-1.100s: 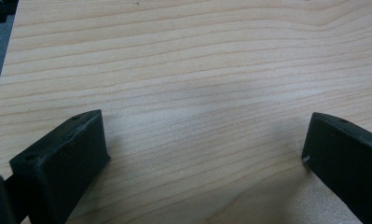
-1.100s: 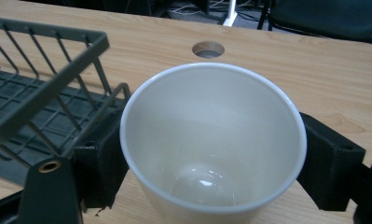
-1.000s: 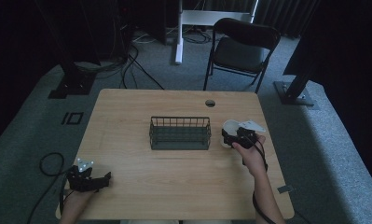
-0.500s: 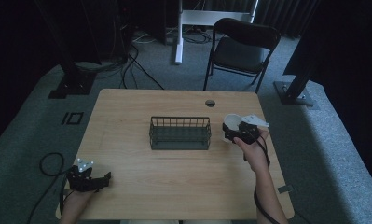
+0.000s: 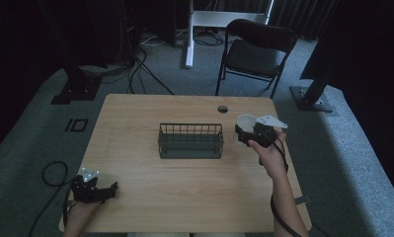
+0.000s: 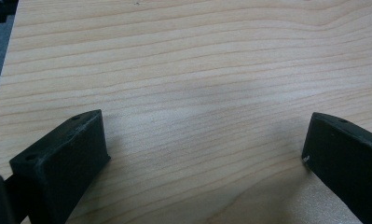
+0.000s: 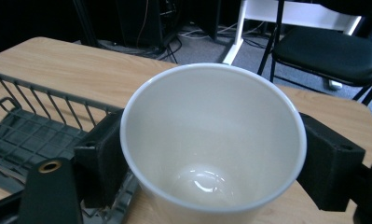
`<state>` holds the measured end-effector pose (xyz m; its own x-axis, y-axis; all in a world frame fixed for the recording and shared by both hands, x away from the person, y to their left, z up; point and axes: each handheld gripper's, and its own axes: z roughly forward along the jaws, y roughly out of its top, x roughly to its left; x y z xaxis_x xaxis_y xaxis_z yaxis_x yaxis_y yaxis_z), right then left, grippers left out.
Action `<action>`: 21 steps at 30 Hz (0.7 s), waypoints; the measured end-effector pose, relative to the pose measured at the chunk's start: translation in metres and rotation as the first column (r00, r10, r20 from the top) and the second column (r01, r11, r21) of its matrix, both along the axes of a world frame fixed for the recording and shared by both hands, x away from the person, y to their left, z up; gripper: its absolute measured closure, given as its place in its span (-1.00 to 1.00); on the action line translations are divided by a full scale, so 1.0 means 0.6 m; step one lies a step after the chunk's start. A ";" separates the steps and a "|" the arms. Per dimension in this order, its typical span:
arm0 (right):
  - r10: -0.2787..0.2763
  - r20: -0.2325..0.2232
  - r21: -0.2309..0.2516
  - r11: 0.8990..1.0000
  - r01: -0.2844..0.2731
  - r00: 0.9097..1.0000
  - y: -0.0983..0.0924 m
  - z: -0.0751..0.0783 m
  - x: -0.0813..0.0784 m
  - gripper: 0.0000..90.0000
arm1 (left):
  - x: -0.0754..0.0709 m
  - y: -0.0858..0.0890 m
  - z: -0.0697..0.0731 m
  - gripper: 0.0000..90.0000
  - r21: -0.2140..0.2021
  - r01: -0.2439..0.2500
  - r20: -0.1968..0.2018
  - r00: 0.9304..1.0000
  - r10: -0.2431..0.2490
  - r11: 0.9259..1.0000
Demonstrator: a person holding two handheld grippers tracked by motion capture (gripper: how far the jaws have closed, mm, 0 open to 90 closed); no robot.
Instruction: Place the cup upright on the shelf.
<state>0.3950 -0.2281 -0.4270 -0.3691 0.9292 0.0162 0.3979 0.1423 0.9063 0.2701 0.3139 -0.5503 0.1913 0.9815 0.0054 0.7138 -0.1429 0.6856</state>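
Right gripper (image 5: 248, 133) clamps white cup (image 7: 211, 140) beside basket (image 5: 190, 140) (left gripper (image 6: 202, 154) released, idle); rim clipping wire could tip it.

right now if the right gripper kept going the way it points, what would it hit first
Likely the wire basket: the right gripper, shut on the white cup, points left toward its near end. Depth is uncertain; it might pass above the rim.

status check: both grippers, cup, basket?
Right gripper shut on white cup, held just right of wire basket. Left gripper open over bare table. Basket empty; nothing in the way.
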 end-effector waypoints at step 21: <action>0.122 0.057 0.000 0.993 -0.122 0.991 0.080 0.058 0.000 -0.55 | 0.000 0.000 0.000 -1.00 0.000 0.000 0.000 1.000 0.000 1.000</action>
<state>0.3948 -0.1798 -0.3921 -0.4798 0.8773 -0.0053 0.3255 0.1836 0.9276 0.2701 0.3139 -0.5503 0.1917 0.9814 0.0058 0.7138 -0.1434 0.6855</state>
